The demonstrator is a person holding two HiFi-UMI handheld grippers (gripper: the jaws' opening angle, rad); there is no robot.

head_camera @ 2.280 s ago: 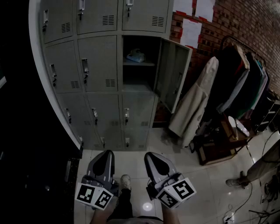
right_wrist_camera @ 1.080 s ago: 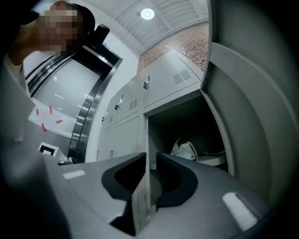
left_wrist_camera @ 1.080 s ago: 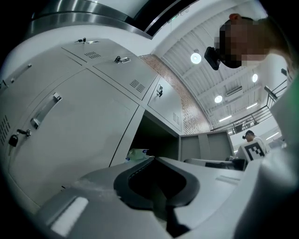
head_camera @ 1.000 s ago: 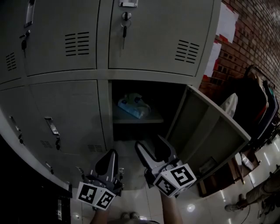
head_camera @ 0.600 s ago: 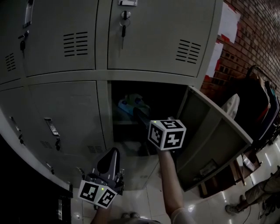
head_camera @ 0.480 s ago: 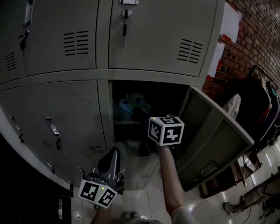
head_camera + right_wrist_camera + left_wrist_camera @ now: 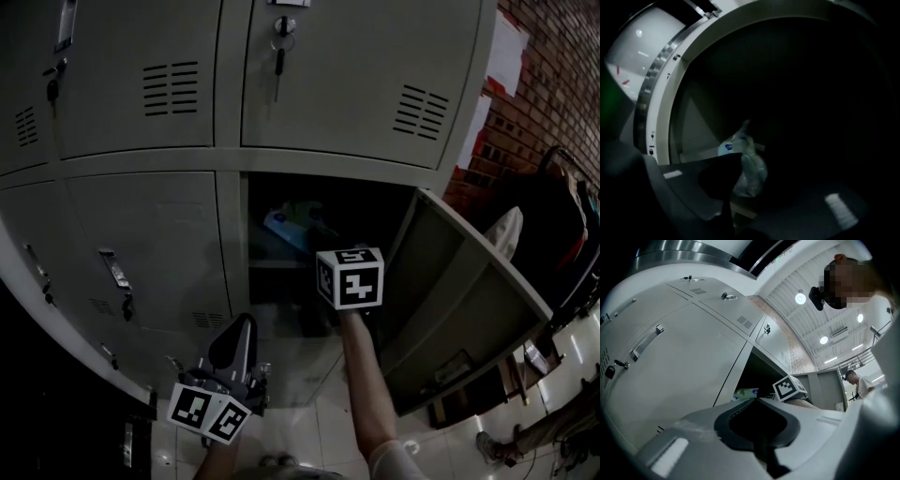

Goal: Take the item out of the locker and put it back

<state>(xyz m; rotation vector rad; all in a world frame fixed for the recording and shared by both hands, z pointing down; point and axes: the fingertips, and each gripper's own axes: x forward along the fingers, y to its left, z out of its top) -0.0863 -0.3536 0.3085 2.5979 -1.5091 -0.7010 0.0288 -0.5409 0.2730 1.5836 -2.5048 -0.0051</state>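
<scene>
Grey locker bank, all doors closed but one. That door hangs wide to the right. The open compartment is dark inside, with a shelf across it. On the shelf lies only a packet, clear plastic with a blue label. Below the shelf it is too dark to tell.

The right gripper is reached into the compartment with the packet dead ahead. The packet's long axis stands up-and-down between the jaws. They have just been closing and now bracket its short side. The near jaw is against the plastic and the far one is dim. Reads as a pinch, packet not lifted off the shelf yet.

The left gripper is low outside, well apart from the packet, jaws together on nothing. The right hand is clearly the nearer. The coming pull looks straight back out past the door.
</scene>
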